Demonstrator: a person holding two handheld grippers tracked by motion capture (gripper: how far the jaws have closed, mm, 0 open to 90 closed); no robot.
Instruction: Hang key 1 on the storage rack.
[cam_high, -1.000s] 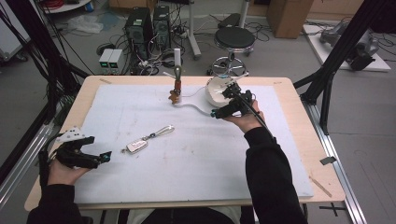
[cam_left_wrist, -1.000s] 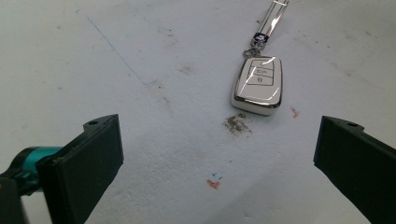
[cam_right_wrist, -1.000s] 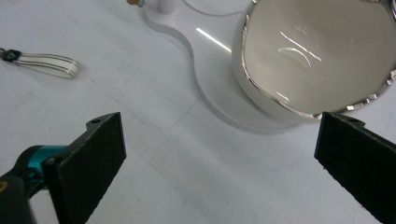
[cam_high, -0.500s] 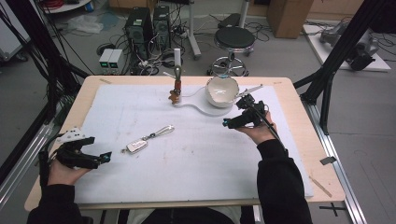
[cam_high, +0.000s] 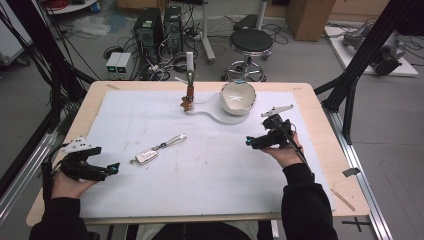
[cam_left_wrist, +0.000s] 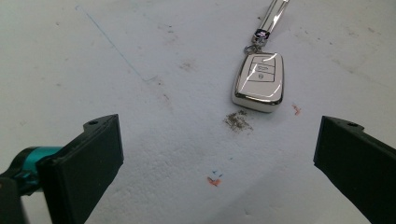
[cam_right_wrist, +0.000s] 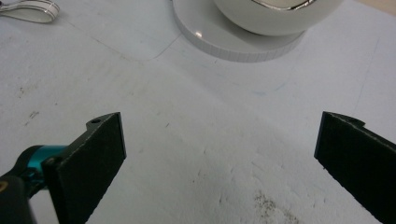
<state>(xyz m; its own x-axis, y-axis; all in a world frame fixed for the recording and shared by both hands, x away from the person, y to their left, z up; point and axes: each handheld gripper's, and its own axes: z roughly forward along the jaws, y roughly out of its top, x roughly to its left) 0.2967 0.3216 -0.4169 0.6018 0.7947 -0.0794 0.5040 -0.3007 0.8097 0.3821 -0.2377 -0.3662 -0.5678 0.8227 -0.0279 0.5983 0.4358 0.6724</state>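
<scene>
Hands in dark sleeves reach in from the near edge of a wooden table (cam_high: 320, 107) covered with a white mat (cam_high: 210, 165); each hand holds a black two-jaw gripper. At the near left corner, the left gripper (cam_high: 114, 169) sits low over the mat with its jaws spread wide and nothing between them; it points toward a white car key fob (cam_high: 145, 157) lying flat just beyond its tips, not touching them. Seen from the left gripper view, the key fob (cam_left_wrist: 259, 81) lies face up with its buttons showing, ahead of the open jaws and slightly toward the right one; a silver strap (cam_left_wrist: 275, 11) runs from its ring away toward the top edge, and a grey smudge (cam_left_wrist: 238, 121) marks the mat just in front of it. On the right side of the mat, the right gripper (cam_high: 248, 142) is held above the surface, jaws also wide apart and empty, well apart from the fob. Behind it, toward the far edge, a white bowl (cam_high: 238, 96) rests tilted on a round white base (cam_high: 226, 115); in the right gripper view the bowl (cam_right_wrist: 275, 11) and base (cam_right_wrist: 233, 44) lie ahead of the open jaws. Beside the bowl stands a small brown figure (cam_high: 188, 100).
</scene>
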